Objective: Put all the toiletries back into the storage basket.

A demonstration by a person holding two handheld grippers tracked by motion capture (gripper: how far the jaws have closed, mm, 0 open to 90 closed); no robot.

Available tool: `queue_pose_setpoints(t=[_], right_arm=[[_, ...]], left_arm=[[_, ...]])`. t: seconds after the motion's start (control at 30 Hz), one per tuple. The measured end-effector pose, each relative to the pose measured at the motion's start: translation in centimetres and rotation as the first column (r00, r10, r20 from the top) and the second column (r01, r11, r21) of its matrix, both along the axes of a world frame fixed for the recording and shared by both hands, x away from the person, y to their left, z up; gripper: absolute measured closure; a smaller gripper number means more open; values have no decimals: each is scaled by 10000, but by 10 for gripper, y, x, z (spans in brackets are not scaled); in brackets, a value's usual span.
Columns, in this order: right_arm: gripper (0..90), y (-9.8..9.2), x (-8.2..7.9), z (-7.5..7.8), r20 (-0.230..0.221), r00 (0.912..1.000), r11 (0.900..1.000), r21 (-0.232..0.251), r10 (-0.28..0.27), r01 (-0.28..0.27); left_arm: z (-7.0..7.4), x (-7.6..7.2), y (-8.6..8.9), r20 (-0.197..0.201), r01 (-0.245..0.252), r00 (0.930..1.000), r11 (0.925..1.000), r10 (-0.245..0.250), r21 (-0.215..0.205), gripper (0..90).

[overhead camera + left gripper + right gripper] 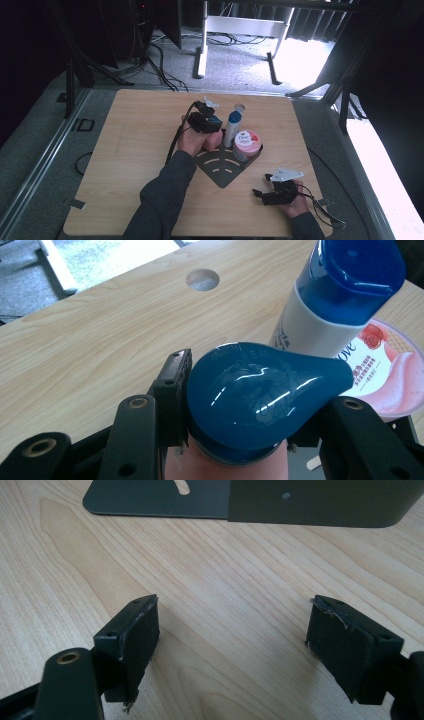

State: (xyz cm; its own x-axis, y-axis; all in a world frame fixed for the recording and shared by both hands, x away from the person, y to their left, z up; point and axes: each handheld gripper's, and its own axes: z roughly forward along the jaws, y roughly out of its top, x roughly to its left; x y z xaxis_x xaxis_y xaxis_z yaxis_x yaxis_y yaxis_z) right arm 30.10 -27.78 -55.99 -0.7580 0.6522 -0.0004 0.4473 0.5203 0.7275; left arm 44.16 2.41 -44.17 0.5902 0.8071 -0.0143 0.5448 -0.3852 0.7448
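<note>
From the high view, a wooden bench (140, 150) carries a dark corner rack (225, 167) near its middle. In the rack stand a white bottle with a blue cap (232, 127) and, just beside it on the right, a round pink-lidded jar (246, 143). A pink bottle (214, 141) stands at the left of the white bottle, touching or nearly touching it. The left tongs (210, 122) sit over the top of this pink bottle, the person's left hand (190, 140) behind them and the sleeve running down to the bottom edge. The right tongs (265, 186) rest low on the bench near the front right corner, well apart from the rack, with the grey plate on top.

In the left gripper view, the left tongs (240, 405) are clenched on the pink bottle at its teal teardrop-shaped cap (255, 395); a black pad presses each side of it, and the pink body (225, 467) shows below. The white bottle (320, 320) rises just beyond, with the jar lid (390, 375) to its right. A round hole (202, 279) lies in the bench farther off.

In the right gripper view, the right tongs (232, 640) stand released, their jaws wide apart over bare wood with nothing between them. The rack (310, 502) lies ahead at the top edge.
</note>
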Motion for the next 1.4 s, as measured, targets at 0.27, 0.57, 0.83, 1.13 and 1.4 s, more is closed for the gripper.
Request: queue_pose_setpoints(t=[0.27,0.57,0.83,1.13,1.4], right_arm=[[208,0,0,0,12,10000,10000,-6,15,-15],[207,0,0,0,2,10000,10000,0,2,-2],[207,0,0,0,5,10000,10000,-4,2,-2],[206,0,0,0,9,10000,10000,-17,12,-12],[202,0,0,0,-9,10000,10000,-27,54,-54]], left_arm=[[-5,5,-3,-126,-175,9998,9998,176,14,528],[-7,8,-5,-138,-322,9994,9993,320,-208,528],[-10,8,-12,-79,-342,9994,9994,341,-89,528],[-11,8,-13,-80,-421,9991,9991,421,-66,528],[-12,8,-14,-70,-473,9989,9989,472,-72,527]])
